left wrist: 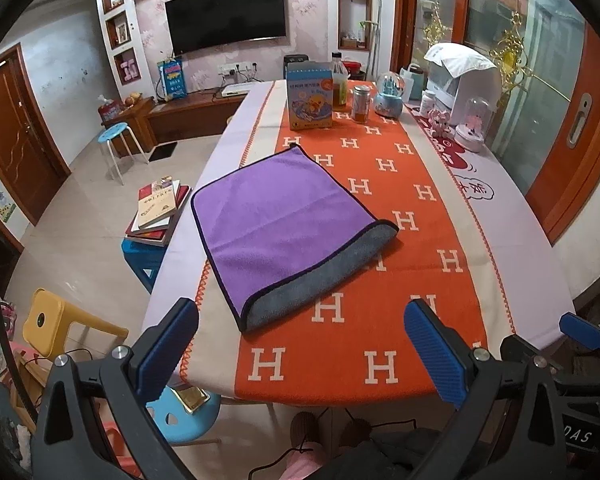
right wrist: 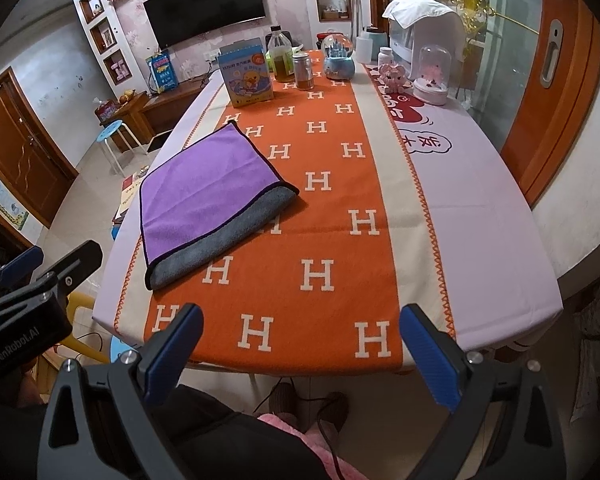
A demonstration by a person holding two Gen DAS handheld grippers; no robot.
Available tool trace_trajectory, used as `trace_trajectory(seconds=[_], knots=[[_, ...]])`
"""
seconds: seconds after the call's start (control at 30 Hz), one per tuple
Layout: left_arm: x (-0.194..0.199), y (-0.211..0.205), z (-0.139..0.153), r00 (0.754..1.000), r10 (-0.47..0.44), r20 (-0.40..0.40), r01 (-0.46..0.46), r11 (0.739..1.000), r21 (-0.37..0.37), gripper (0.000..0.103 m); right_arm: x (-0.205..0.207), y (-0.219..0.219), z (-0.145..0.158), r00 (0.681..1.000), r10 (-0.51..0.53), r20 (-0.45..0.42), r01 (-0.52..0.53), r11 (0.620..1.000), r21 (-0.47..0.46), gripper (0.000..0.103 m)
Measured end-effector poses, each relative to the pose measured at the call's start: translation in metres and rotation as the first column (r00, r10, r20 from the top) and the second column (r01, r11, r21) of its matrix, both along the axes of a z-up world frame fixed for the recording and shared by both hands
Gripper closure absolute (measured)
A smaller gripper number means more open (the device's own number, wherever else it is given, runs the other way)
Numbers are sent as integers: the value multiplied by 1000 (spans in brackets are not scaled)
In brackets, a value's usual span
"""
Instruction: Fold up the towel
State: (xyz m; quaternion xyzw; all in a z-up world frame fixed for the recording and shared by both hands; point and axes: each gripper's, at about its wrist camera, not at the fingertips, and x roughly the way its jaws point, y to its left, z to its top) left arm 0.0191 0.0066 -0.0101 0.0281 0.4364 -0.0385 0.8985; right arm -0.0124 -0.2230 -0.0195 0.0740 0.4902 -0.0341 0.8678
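Lying flat on the orange runner (left wrist: 380,320) toward the left side of the table (right wrist: 480,220), the towel (left wrist: 284,224) is seen doubled over once, purple face up, with a strip of its grey underside (left wrist: 320,292) left showing along the near edge; the layers are not squared, so the fold is judged unfinished or in need of a second pass; both tools are held back at the near end of the table, well apart from the cloth; the left gripper (left wrist: 300,344) is seen with its blue pads spread wide and nothing between them, and the right gripper (right wrist: 300,348) is likewise held wide with nothing caught; the towel is judged to be light, soft and limp, a plush microfibre that will sag and drape when lifted rather than keep its shape, and that may drag on the woven runner rather than slide; a hold is best taken at the dark-bound corners, the near corner (left wrist: 246,326) for the left tool and the right-hand corner (left wrist: 392,228) for the right, both layers being pinched together so the stack is not peeled apart; bottles and ornaments at the far end stand well clear.
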Motion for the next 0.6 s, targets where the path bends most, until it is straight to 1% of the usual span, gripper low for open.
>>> trace_trajectory(seconds=[0.17, 0.37, 0.6], knots=[[6, 12, -7, 999, -15, -32, 14, 1000, -21, 1, 2, 7, -1, 1000, -23, -7, 23, 1000, -10, 4], [15, 19, -14, 997, -53, -55, 52, 998, -19, 1, 2, 14, -5, 998, -61, -29, 61, 998, -5, 4], [26, 31, -22, 993, -97, -74, 96, 995, -26, 1, 0, 28, -9, 993, -114, -23, 113, 993, -17, 4]])
